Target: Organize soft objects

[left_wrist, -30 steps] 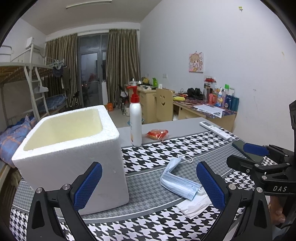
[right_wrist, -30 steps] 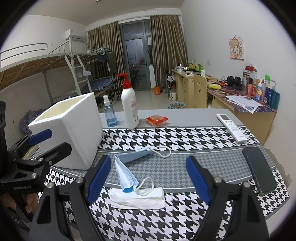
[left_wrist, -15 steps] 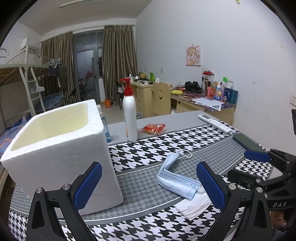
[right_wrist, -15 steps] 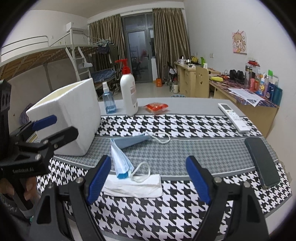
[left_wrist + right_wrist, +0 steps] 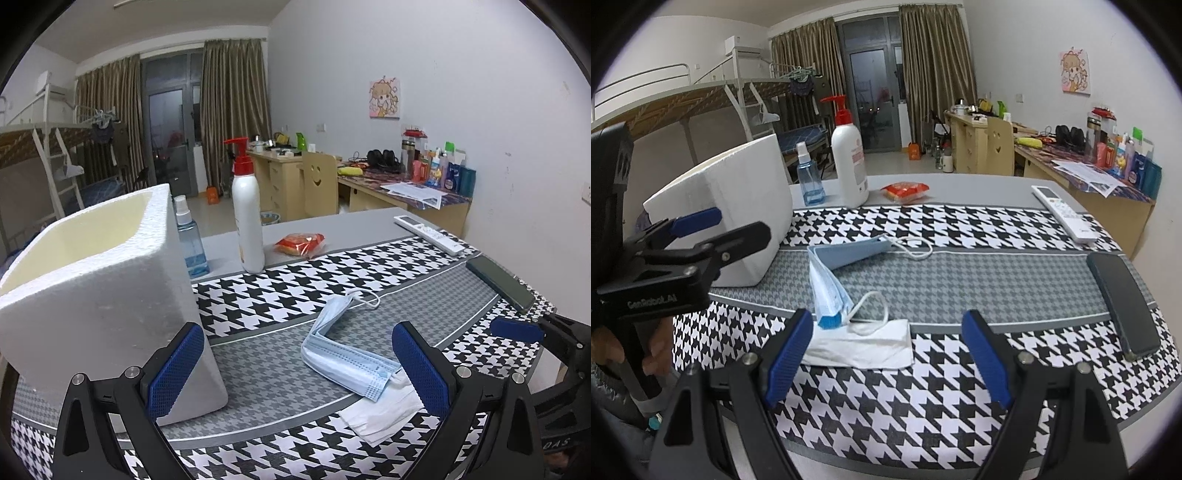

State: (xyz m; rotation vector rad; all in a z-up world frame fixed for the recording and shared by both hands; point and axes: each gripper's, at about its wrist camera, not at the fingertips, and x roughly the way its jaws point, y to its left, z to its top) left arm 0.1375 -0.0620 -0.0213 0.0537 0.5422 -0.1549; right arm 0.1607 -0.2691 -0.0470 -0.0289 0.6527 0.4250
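My left tool (image 5: pixel 297 363) and right tool (image 5: pixel 886 354), both wide, above the face mask (image 5: pixel 833 275) and tissue (image 5: pixel 866 347) on the surface (image 5: pixel 960 291)

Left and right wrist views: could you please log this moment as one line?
left gripper: open, empty | right gripper: open, empty | face mask: partly on tissue | foam box: untouched

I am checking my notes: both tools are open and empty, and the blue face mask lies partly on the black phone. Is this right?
One detail is wrong. The blue face mask lies partly on the white tissue, not on the black phone, which sits apart near the table's right edge; the right wrist view shows it. The left tool and right tool are open and empty.
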